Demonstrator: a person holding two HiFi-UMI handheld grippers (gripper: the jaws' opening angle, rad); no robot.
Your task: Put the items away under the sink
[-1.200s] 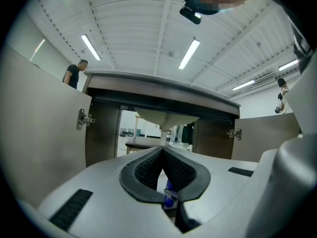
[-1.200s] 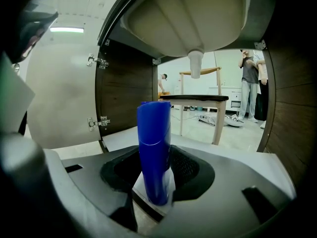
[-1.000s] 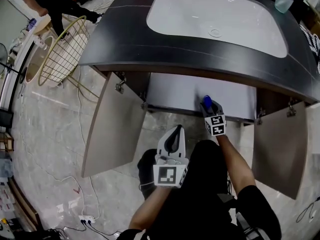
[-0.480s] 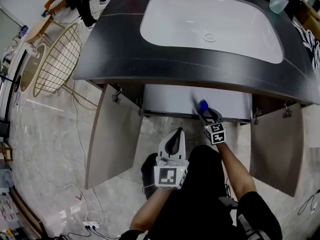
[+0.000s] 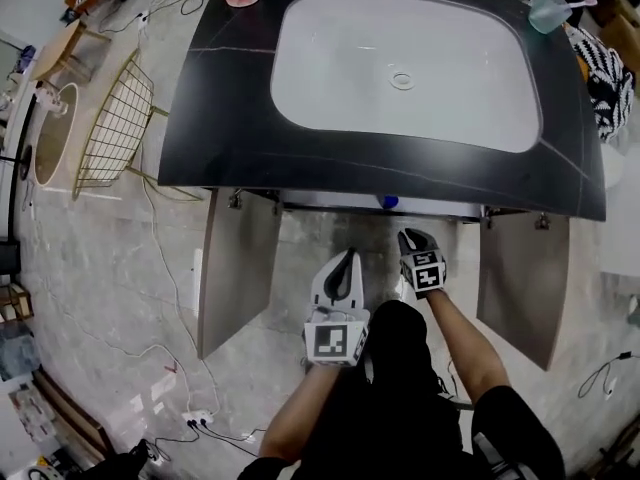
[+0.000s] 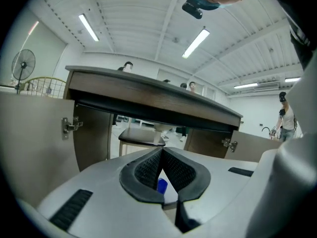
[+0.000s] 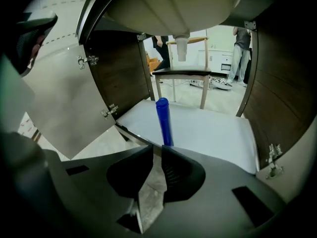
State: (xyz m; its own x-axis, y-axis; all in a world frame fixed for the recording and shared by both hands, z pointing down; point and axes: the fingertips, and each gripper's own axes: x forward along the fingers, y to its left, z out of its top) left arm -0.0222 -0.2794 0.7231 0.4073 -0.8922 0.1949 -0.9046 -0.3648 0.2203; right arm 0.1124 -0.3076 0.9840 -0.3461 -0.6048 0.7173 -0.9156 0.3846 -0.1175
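— Right gripper [image 7: 156,151]?
— Jaws a narrow slit apart, holding nothing. The blue bottle [image 7: 163,119] stands upright just beyond them, on the white cabinet floor [image 7: 218,130] under the sink [image 7: 168,6].
— Left gripper [image 6: 161,152]?
— Tips pressed together, empty; the blue speck behind its pads [image 6: 147,170] is perhaps that bottle.

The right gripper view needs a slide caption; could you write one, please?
Blue bottle stands upright on the cabinet shelf beyond the right gripper.

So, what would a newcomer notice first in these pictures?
A slim blue bottle stands upright on the pale cabinet floor, straight ahead of the right gripper. From above, the white basin in the dark countertop dominates, with both cabinet doors standing open below it.
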